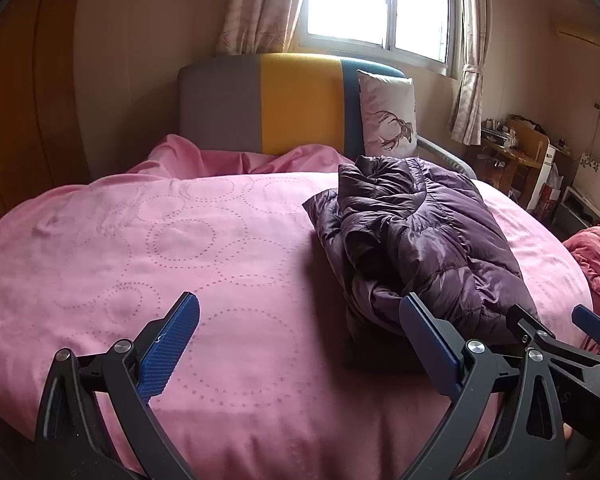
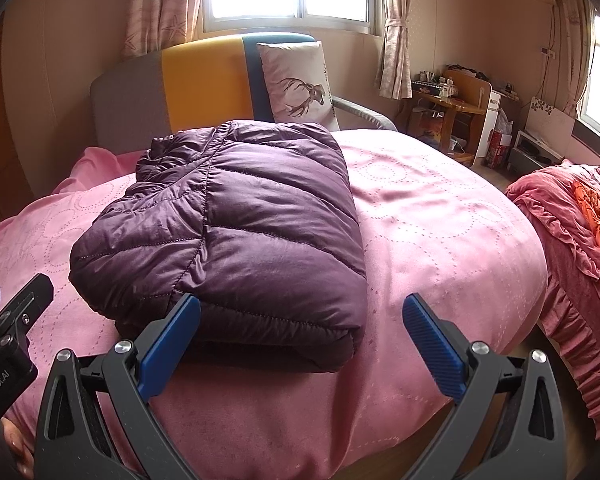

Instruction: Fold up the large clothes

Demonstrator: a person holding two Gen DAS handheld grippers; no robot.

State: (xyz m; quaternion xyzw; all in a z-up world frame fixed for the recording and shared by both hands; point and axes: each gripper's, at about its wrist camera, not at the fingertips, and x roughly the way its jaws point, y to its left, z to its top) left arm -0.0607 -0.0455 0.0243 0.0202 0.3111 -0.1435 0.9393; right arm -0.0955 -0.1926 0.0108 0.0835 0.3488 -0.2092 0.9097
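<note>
A: Nearest the jacket, what are the claws doing?
B: The left gripper [image 1: 300, 322] and right gripper [image 2: 301, 320] are both spread wide, pinching nothing.
A: And the jacket [image 2: 236, 216]?
B: Folded on the pink bedspread [image 2: 440, 216]; a pillow [image 2: 300, 80] stands behind it.

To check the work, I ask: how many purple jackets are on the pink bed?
1. The purple jacket lies folded on the pink bed, in front of the deer pillow. None other shows.

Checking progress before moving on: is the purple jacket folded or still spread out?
Folded. The purple jacket lies as a compact, layered bundle on the pink bedspread, no sleeves trailing out.
</note>
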